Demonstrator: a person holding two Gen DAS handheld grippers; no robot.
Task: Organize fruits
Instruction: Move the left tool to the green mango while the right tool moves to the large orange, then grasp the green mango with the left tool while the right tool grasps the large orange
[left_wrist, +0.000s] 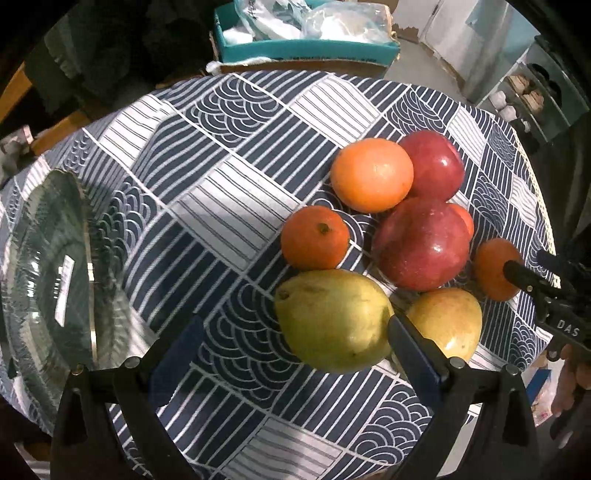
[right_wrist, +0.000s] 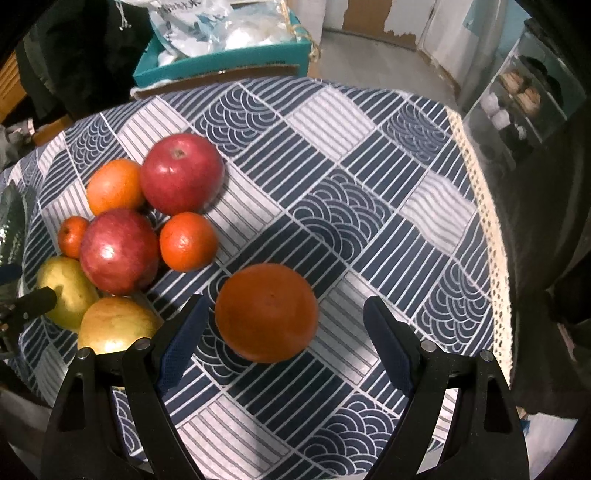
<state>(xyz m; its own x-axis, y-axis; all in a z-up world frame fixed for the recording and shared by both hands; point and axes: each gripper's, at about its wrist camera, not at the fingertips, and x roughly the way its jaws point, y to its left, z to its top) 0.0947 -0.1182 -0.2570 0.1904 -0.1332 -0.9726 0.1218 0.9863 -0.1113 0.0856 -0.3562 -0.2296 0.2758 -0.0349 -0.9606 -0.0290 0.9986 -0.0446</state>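
A pile of fruit lies on the patterned tablecloth: two red apples (left_wrist: 421, 243), a pale orange (left_wrist: 371, 174), small tangerines (left_wrist: 314, 237) and two yellow-green pears (left_wrist: 332, 319). My left gripper (left_wrist: 295, 347) is open, low over the cloth, with the near pear just inside its right finger. A glass plate (left_wrist: 48, 266) sits at the left. My right gripper (right_wrist: 284, 332) is open around a lone tangerine (right_wrist: 266, 312) that rests on the cloth, not touching either finger. The fruit pile (right_wrist: 118, 251) shows at its left.
A teal box (left_wrist: 306, 48) with plastic bags stands beyond the table's far edge. A shelf unit (right_wrist: 517, 99) stands at the right. The cloth's lace edge (right_wrist: 491, 236) marks the table's right side. The right gripper's fingertip (left_wrist: 517, 273) shows beside the far-right tangerine.
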